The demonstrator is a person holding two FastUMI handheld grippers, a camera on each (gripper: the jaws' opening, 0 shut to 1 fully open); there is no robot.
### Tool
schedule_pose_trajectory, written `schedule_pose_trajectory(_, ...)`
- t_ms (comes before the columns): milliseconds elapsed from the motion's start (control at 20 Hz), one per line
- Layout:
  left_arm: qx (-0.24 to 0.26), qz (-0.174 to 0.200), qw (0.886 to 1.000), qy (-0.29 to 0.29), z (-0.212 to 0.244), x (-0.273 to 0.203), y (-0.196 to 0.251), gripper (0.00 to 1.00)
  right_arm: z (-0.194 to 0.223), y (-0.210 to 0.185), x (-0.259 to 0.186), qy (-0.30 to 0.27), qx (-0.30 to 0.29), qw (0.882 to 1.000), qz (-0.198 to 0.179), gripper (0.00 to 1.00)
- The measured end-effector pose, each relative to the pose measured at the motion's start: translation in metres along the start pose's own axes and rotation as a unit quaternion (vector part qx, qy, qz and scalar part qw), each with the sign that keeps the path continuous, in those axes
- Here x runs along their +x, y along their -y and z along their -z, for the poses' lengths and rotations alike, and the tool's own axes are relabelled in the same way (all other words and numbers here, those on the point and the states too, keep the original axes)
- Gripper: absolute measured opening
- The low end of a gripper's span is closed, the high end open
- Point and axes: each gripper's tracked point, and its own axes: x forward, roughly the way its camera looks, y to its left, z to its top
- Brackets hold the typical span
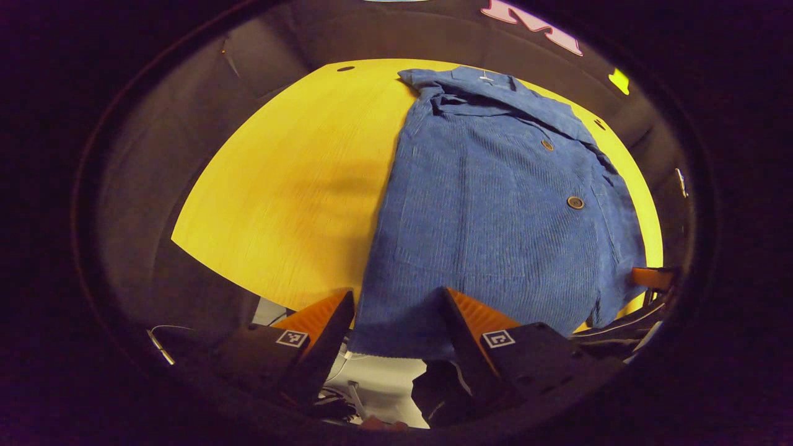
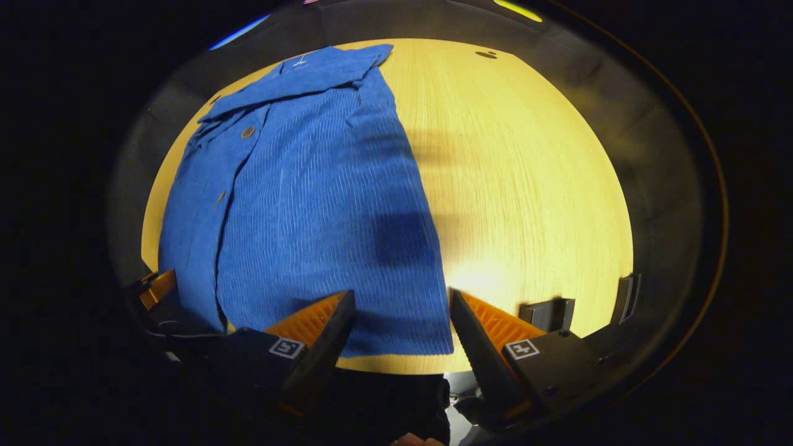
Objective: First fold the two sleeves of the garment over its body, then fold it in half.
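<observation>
A blue corduroy garment [image 1: 495, 204] with buttons lies flat on the yellow wooden table [image 1: 291, 204], collar at the far end, both sleeves lying over its body. My left gripper [image 1: 396, 310] is open, its fingers either side of the garment's near hem, which hangs slightly past the table edge. In the right gripper view the same garment [image 2: 303, 210] lies on the table [image 2: 526, 186]. My right gripper [image 2: 403, 313] is open above the hem's near right corner. The other gripper [image 2: 155, 291] shows at the far left; in the left gripper view the right gripper [image 1: 650, 279] shows at the right edge.
The table's near edge runs just ahead of both grippers. Bare tabletop lies left of the garment in the left gripper view and right of it in the right gripper view. A dark clamp [image 2: 548, 313] sits on the near table edge. Cables and pale floor [image 1: 384, 378] lie below.
</observation>
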Motion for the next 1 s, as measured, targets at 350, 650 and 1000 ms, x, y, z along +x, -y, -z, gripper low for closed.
schedule_pose_trajectory(350,0.02,0.01,0.999,-0.046,-0.001,-0.002,0.008,0.74,0.002,-0.003,-0.001,-0.068,0.005,0.998,0.001,1.0)
schedule_pose_trajectory(650,0.035,0.009,0.996,-0.082,-0.007,0.002,0.026,0.04,0.003,-0.028,0.003,-0.058,-0.023,0.998,-0.007,0.11)
schedule_pose_trajectory(1000,-0.027,0.093,0.992,-0.085,-0.018,-0.017,0.036,0.0,-0.003,-0.036,-0.006,-0.074,0.046,0.995,-0.053,0.02)
